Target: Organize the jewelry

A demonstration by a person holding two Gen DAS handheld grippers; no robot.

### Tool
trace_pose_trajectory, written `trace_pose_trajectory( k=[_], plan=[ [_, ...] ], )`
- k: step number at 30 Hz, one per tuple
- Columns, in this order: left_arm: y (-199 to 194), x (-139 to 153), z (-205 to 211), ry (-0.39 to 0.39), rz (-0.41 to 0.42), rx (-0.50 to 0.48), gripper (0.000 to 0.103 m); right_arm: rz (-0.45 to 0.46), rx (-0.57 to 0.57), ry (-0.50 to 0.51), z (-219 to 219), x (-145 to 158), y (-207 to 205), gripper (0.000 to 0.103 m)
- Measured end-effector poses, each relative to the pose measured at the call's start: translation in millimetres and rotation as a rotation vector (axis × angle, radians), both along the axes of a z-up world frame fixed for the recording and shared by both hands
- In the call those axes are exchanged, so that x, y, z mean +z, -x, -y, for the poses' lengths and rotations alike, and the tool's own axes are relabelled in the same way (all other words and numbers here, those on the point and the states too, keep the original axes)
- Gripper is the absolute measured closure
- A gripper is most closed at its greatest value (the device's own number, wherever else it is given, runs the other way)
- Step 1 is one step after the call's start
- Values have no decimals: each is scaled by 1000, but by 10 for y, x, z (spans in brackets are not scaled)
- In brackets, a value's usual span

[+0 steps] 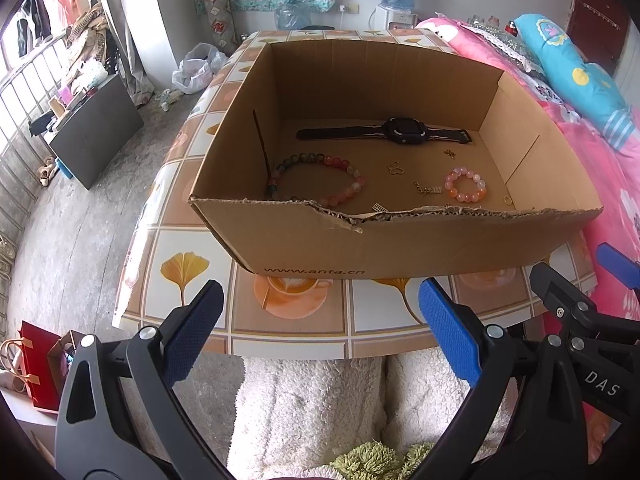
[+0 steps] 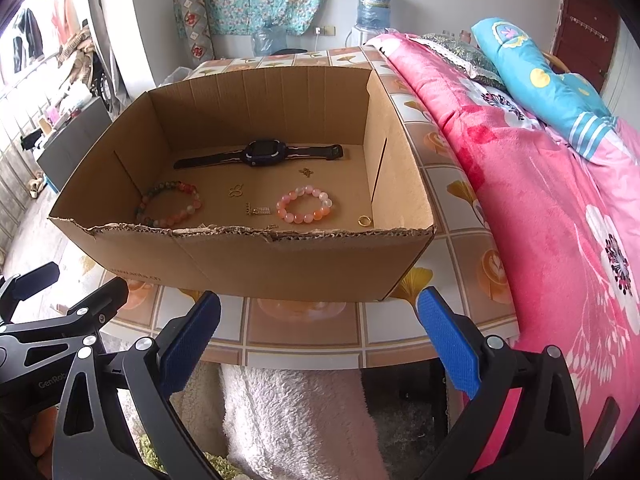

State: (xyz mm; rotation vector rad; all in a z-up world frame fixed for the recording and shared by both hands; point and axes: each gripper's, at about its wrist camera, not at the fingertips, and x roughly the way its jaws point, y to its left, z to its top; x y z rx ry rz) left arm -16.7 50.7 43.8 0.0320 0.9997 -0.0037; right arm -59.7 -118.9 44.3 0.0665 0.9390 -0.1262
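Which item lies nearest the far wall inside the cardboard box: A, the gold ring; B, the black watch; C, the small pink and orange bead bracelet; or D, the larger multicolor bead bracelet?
B: the black watch lies stretched flat along the far wall of the cardboard box, while both bracelets, the small pink and orange one and the larger multicolor one, and the gold ring lie closer to the torn near edge.

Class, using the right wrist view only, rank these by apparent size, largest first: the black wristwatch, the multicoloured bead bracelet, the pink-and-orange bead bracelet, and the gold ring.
1. Black wristwatch
2. Multicoloured bead bracelet
3. Pink-and-orange bead bracelet, only slightly smaller
4. Gold ring
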Motion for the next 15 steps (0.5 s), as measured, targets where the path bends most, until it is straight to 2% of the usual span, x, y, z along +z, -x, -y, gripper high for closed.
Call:
trace_pose_trajectory(
  k=[15],
  plan=[
    [-14, -19, -3, 8, -13, 0, 9, -6, -2, 0, -3, -18, -7, 7]
  ],
)
